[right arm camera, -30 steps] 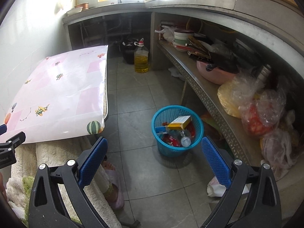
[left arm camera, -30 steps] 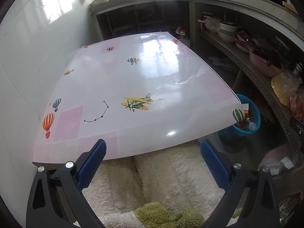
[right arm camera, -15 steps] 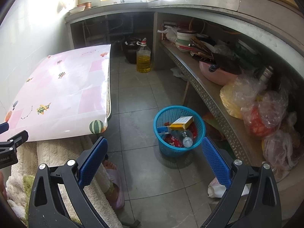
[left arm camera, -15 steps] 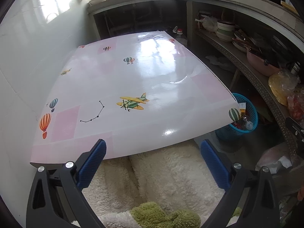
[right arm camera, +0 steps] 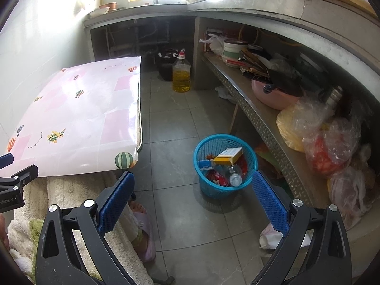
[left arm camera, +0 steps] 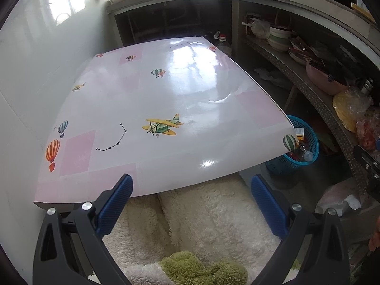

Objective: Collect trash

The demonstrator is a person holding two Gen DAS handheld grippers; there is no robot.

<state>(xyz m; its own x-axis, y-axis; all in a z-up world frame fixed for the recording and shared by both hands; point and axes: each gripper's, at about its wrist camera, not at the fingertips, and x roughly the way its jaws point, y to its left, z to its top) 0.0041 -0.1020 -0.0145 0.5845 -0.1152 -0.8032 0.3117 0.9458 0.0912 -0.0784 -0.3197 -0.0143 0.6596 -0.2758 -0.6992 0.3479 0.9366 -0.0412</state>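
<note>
A blue mesh basket (right arm camera: 247, 180) stands on the tiled floor, holding a yellow box (right arm camera: 228, 155), a clear plastic bottle (right arm camera: 234, 175) and red wrappers. The same basket (left arm camera: 308, 142) peeks out past the table's right corner in the left wrist view. My right gripper (right arm camera: 192, 196) hangs open above the floor, just in front of the basket, with nothing between its blue pads. My left gripper (left arm camera: 192, 196) is open too, held over a fluffy white garment at the near edge of the table (left arm camera: 166, 95), whose pink-and-white cover shows balloons and planes.
A crumpled white paper (right arm camera: 268, 236) lies on the floor by the right finger. An oil jug (right arm camera: 181, 76) stands on the floor further back. The low shelf (right arm camera: 256, 118) on the right holds bowls, a pink basin and plastic bags. A slippered foot (right arm camera: 142, 225) shows under the garment.
Both views have shifted slightly, so the table and basket sit a little lower and nearer in the frames. Both grippers stay open and empty.
</note>
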